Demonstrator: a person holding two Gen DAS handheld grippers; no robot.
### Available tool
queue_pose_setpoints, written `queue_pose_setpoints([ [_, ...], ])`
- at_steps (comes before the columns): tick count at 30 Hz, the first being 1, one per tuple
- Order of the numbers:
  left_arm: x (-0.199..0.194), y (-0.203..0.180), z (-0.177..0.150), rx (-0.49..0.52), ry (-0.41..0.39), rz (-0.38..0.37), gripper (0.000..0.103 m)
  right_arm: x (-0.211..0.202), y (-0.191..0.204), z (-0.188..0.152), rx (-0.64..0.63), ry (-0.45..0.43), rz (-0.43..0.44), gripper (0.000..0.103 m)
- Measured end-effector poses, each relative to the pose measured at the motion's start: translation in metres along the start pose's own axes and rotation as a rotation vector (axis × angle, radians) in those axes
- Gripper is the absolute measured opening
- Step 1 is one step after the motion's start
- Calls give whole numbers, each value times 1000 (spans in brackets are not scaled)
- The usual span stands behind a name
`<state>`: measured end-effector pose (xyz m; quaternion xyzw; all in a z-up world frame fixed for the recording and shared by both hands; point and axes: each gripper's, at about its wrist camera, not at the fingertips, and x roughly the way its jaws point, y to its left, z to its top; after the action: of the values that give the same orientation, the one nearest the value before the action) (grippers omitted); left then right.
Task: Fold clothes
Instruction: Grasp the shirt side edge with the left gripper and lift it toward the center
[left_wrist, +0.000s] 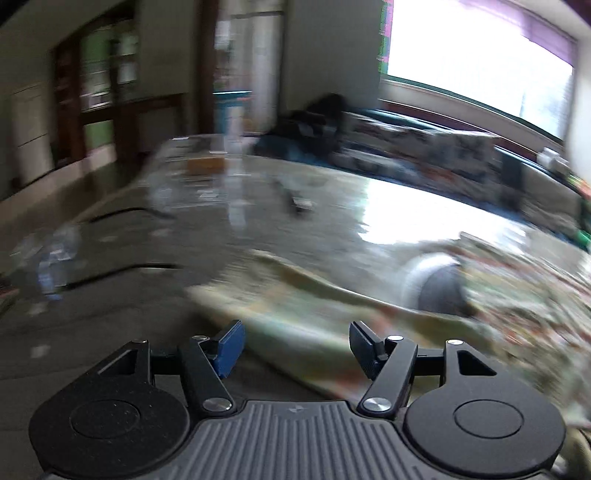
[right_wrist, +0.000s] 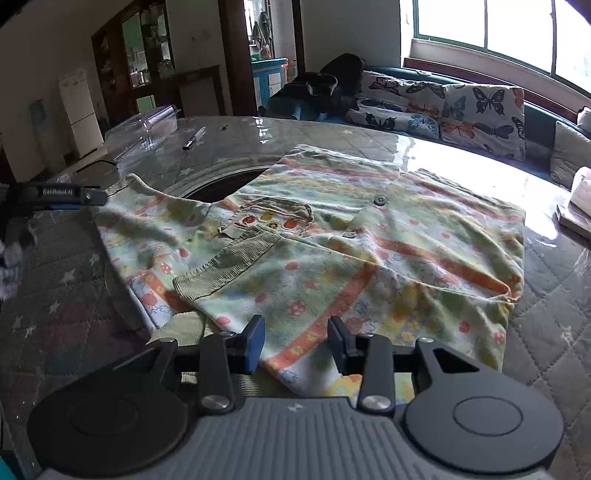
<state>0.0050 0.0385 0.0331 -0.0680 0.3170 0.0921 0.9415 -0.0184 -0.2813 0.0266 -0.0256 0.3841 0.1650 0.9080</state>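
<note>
Here, shirt: spread flat on the table, near hem between the right jaws
Right gripper: jaws wide, holding nothing
Left gripper: jaws wide, at the shirt's left edge
Free room: bare table left of the shirt

From my right gripper, jaws apart, the printed shirt fills the table straight ahead. Left, my other gripper sits at the shirt's corner. Beyond, a clear plastic container and a pen block the far left; the glossy stretch between them and the shirt is passable.
</note>
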Motion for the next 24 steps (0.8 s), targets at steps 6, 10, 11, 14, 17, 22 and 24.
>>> queue_pose_setpoints([
  [6, 19, 41, 11, -132, 20, 107, 65, -1, 0, 0, 5, -1, -1, 38],
  [10, 31, 48, 15, -165, 48, 104, 60, -2, 0, 0, 6, -2, -4, 38],
  [11, 33, 49, 15, -170, 52, 101, 58, -2, 0, 1, 6, -3, -5, 38],
  [14, 37, 50, 16, -184, 57, 84, 52, -3, 0, 1, 9, -4, -8, 38],
  [17, 37, 48, 14, -174, 51, 69, 37, -4, -1, 0, 13, -7, -11, 38],
  [22, 34, 46, 15, -185, 33, 21, 7, -7, -4, -2, 30, -13, -17, 38],
  [24, 23, 39, 20, -191, 13, -27, 6, -10, -5, -3, 34, -18, -19, 38],
])
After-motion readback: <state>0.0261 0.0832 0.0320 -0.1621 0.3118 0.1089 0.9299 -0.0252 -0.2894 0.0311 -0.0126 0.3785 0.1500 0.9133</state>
